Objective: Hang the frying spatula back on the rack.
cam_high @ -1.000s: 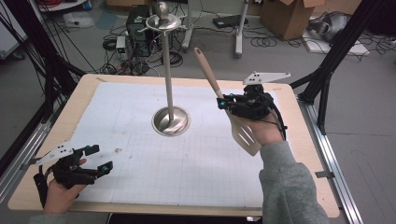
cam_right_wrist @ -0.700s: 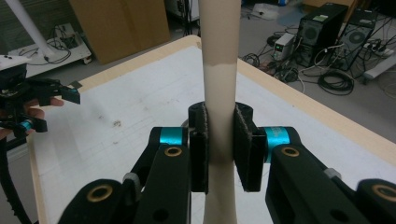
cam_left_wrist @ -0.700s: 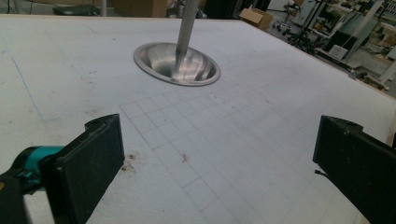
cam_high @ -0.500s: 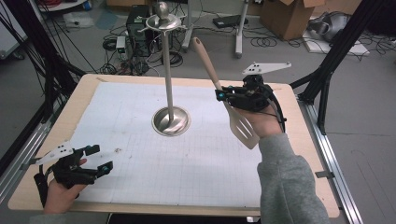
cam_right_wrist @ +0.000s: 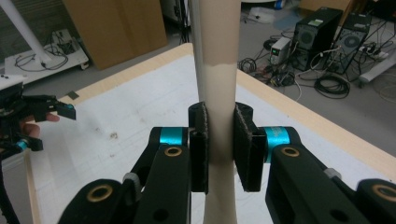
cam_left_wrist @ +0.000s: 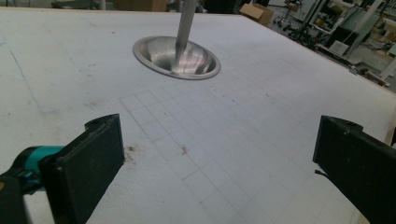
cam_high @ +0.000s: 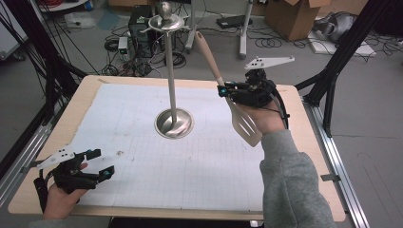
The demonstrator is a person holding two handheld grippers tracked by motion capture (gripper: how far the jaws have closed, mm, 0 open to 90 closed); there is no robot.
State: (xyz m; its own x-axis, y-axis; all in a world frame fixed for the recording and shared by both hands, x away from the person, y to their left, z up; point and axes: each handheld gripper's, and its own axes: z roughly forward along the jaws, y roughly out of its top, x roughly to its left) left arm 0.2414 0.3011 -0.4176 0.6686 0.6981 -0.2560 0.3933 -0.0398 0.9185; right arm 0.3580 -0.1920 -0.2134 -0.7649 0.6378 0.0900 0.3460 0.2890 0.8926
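My right gripper (cam_high: pixel 228 93) is shut on the neck of a beige slotted spatula (cam_high: pixel 245 124), above the right side of the table. Its wooden handle (cam_high: pixel 209 54) slants up and away toward the stand's top, and the blade hangs down by the person's wrist. In the right gripper view the pads (cam_right_wrist: pixel 245 144) squeeze the spatula's stem (cam_right_wrist: pixel 217 56). A metal stand (cam_high: pixel 171 76) rises from a round base (cam_high: pixel 174 124) at the table's middle. My left gripper (cam_high: pixel 101 162) rests open at the near left corner, holding nothing (cam_left_wrist: pixel 219 154).
A white gridded sheet (cam_high: pixel 142 156) covers the wooden table (cam_high: pixel 313 156). The stand's base (cam_left_wrist: pixel 176 57) lies ahead of the left jaws. On the floor behind the table are cables, a computer case (cam_high: pixel 142 23) and cardboard boxes (cam_high: pixel 290 16). Black frame posts flank both sides.
The right gripper has carried the spatula slightly up and toward the far side of the table. The left gripper has stayed put.
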